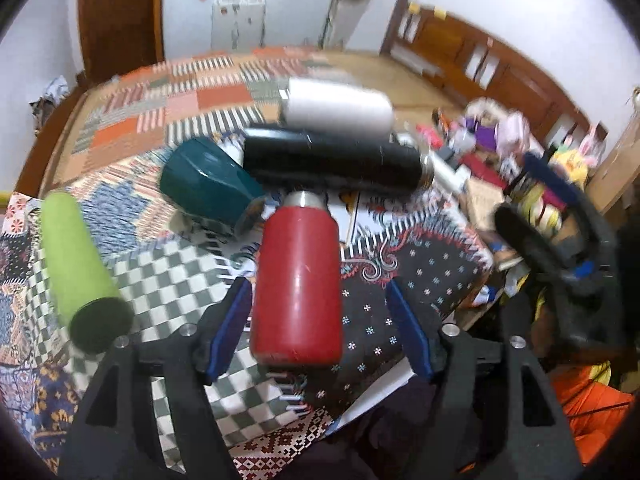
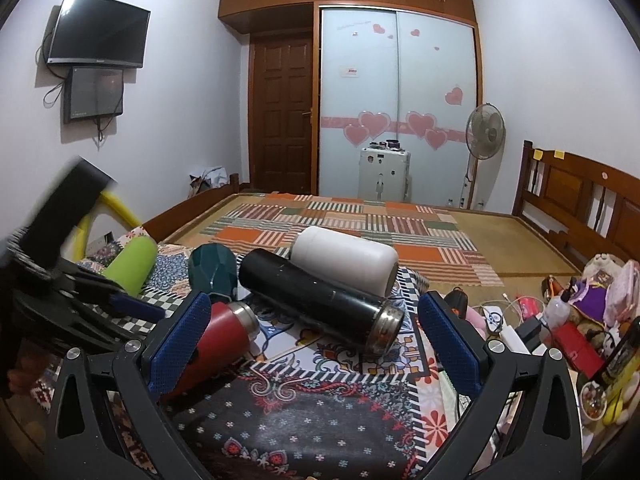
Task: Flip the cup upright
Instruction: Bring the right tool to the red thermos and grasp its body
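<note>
Trouble could be had if the red cup (image 1: 298,280), lying sideways near the blanket's (image 1: 420,280) front edge between the spread-wide left gripper (image 1: 320,320) fingers, gets pinched off-centre and rolled into the black flask (image 1: 332,160), while the right gripper (image 2: 316,344) hangs unclenched too.

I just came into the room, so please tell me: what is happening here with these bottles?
Five containers lie on their sides on a patterned cloth. The left hand-held gripper is open around the red bottle, not yet closed on it. The right hand-held gripper is open, holding nothing, facing the black bottle.
</note>
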